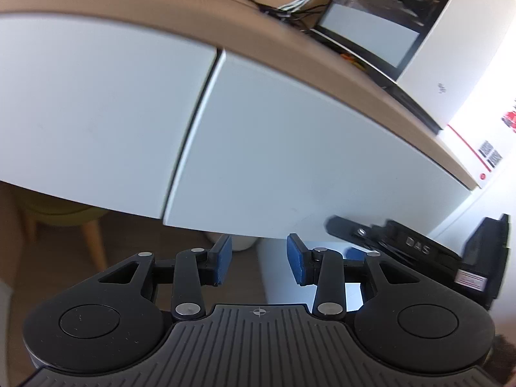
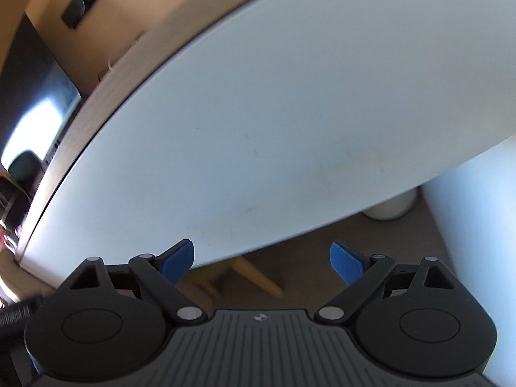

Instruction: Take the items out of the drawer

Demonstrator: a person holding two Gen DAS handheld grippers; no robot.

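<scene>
Drawer (image 1: pixel 290 148) closed — contents hidden

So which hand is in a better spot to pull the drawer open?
Probably the right tool: open wider, right under the drawer front's bottom edge. The left tool is open too, near the same edge.

Closed white drawer front (image 1: pixel 290 148) hides any contents; wooden-topped surface (image 1: pixel 225 25) cut off at frame edges. Black screen (image 1: pixel 380 22) image too blurred to read. Pale wooden chair legs (image 2: pixel 258 277) blurred, seat hidden
</scene>
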